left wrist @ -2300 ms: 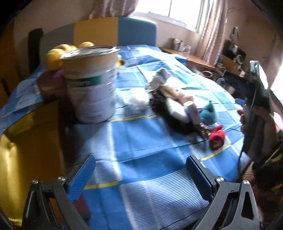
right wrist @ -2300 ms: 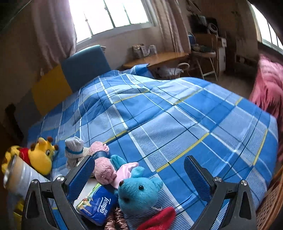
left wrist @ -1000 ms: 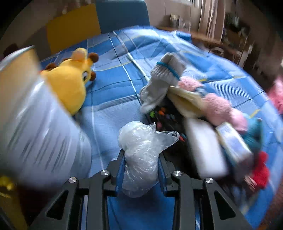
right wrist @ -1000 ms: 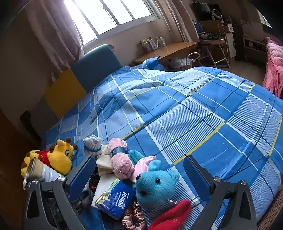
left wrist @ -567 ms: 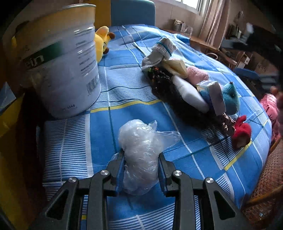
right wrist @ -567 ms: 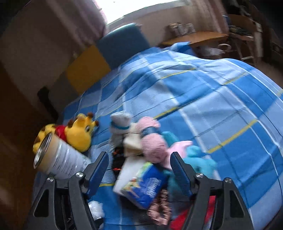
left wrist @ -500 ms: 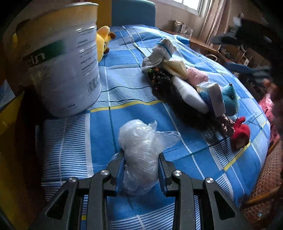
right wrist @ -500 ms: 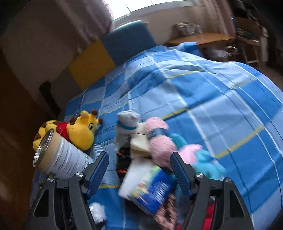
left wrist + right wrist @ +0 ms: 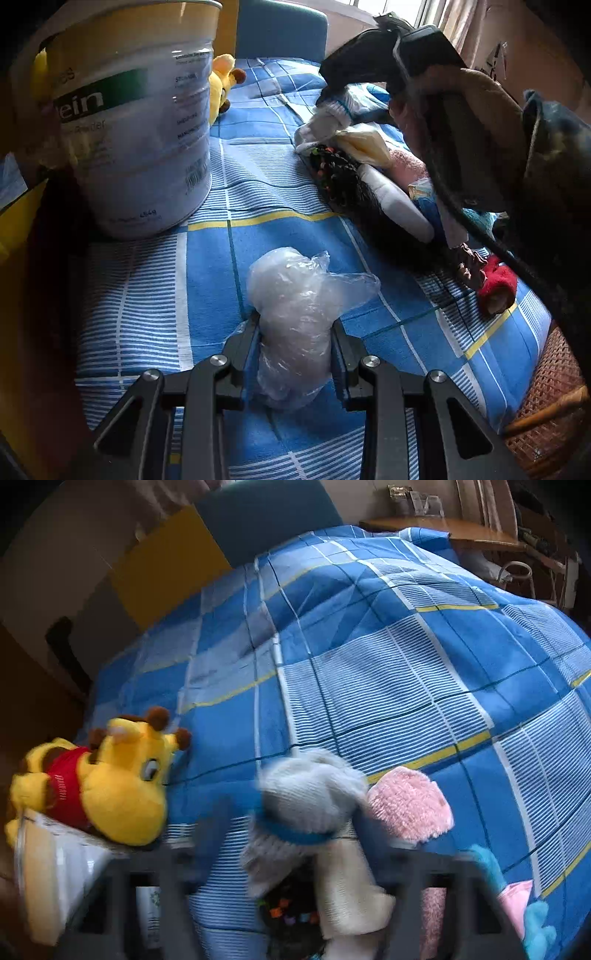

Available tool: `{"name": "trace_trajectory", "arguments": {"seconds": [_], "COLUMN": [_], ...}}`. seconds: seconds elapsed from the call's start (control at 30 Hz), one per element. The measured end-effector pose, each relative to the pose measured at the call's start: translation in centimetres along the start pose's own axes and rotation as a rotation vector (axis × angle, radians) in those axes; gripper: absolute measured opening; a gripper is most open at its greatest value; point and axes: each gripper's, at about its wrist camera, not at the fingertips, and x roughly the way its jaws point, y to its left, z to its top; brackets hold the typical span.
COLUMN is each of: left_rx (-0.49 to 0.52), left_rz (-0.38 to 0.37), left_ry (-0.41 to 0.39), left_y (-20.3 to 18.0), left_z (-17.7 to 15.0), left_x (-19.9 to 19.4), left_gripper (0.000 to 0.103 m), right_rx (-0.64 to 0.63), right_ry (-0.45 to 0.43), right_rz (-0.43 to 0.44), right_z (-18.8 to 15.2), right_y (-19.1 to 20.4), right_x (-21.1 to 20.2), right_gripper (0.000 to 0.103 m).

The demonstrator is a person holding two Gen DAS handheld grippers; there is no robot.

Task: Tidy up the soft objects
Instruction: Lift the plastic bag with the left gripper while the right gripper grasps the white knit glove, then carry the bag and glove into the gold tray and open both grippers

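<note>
Fingers of my left gripper (image 9: 295, 350), at the bottom centre of the left wrist view, are pressed in from both sides on a crumpled clear plastic bag (image 9: 299, 317), which bulges up between them over the blue checked bed cover (image 9: 207, 280). To the upper left of that frame a large white tin (image 9: 136, 122) with a green label stands upright on the bed cover, and a yellow plush toy (image 9: 221, 85) peeks out just behind it. Along the right side runs a heap of soft things: a grey sock with a blue band (image 9: 332, 118), a dark knitted piece with coloured specks (image 9: 336, 173), something pink, and a small red plush (image 9: 495, 288) at the near end. My right hand (image 9: 472, 140) fills the upper right of the frame, gripping its tool above the heap. In the right wrist view my right gripper (image 9: 295, 867) is badly blurred at the bottom of the frame; its fingers are closing, with the grey sock (image 9: 310, 805) lying between them, though I cannot tell whether they touch it. The yellow plush toy (image 9: 118, 782), in a red shirt, lies at the left, resting against the rim of the tin (image 9: 40, 882), and a pink fluffy piece (image 9: 410, 805) sits just right of the sock.
</note>
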Motion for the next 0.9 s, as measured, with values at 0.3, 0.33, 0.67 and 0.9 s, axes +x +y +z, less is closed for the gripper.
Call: {"name": "trace_trajectory", "arguments": {"seconds": [0.3,0.33,0.67,0.9], "left_rx": [-0.019,-0.025,-0.210,-0.470], "left_rz": [-0.006,-0.006,0.009,0.125], "left_ry": [-0.010,-0.020,-0.193,-0.159], "left_y": [0.6,0.9,8.6,20.2], "left_z": [-0.3,-0.3,0.0,1.2], "left_x": [-1.5,-2.2,-13.8,-13.2], "left_gripper": [0.033,0.032,0.033,0.033], "right_rx": [-0.146,-0.154,-0.275,-0.385], "right_ry": [-0.097,-0.095,-0.026,-0.012], "right_rz": [0.081,0.094,0.144,0.125], "right_z": [-3.3,-3.8,-11.3,-15.0], "right_y": [1.2,1.1,1.6,3.9], "right_x": [-7.9,-8.6,-12.6,-13.0], "right_gripper": [0.039,0.039,0.039,0.039]}}
